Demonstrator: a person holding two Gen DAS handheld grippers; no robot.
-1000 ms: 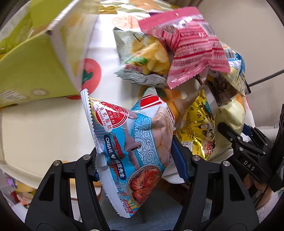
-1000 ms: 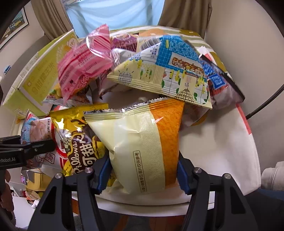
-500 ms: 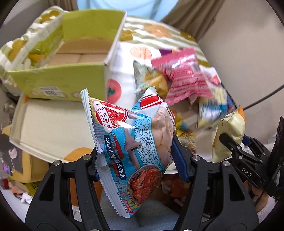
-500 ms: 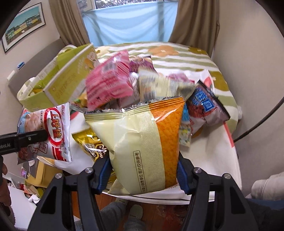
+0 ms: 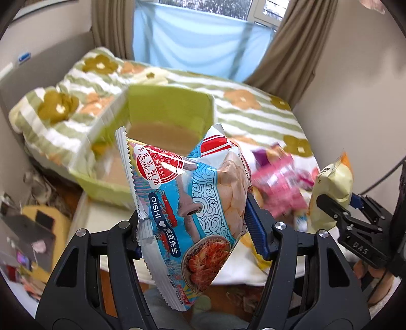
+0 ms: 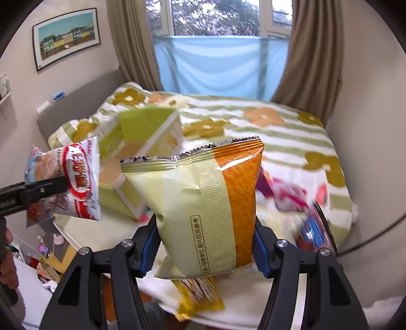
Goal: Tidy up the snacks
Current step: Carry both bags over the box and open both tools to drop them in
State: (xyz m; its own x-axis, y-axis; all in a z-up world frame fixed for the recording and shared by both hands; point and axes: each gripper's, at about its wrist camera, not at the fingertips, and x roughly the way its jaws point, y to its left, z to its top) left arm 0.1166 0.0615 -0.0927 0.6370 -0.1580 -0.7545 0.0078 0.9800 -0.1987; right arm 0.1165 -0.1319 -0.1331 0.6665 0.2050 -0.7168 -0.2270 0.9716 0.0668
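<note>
Both hands have come up and tipped back since a second ago. Then the views were filled with the heap of snack packets; now they take in the whole bed (image 6: 269, 132) with its striped flower cover, the brown curtains (image 6: 304, 63) and the window (image 6: 215, 17), and the heap sits low and blurred.

The left gripper (image 5: 196, 223) has kept the same hold throughout: its blue-padded fingers (image 5: 255, 228) are clamped on the Oishi shrimp chip bag (image 5: 185, 203), which stands upright between them, its crimped top edge up and its lower corner hanging below the pads. It hangs in the air, clear of the bed, in front of the open green box (image 5: 167, 119). A second ago that box filled the upper left corner of this view; now it lies beyond the bag, near the middle.

The right gripper (image 6: 205, 243) is likewise unchanged in its hold, fingers (image 6: 261, 251) pressed against both sides of the yellow and orange bag (image 6: 205, 203), held upright with its zigzag top uppermost, above the near edge of the bed. A gold packet (image 6: 200, 294) lies just below it on the white cloth (image 6: 253, 299).

Each gripper shows in the other's view, off to the side at about the same level. Both point downward at a slant toward the bed. The pink packet (image 5: 281, 187) and other loose snacks remain on the bed to the right of the box.
</note>
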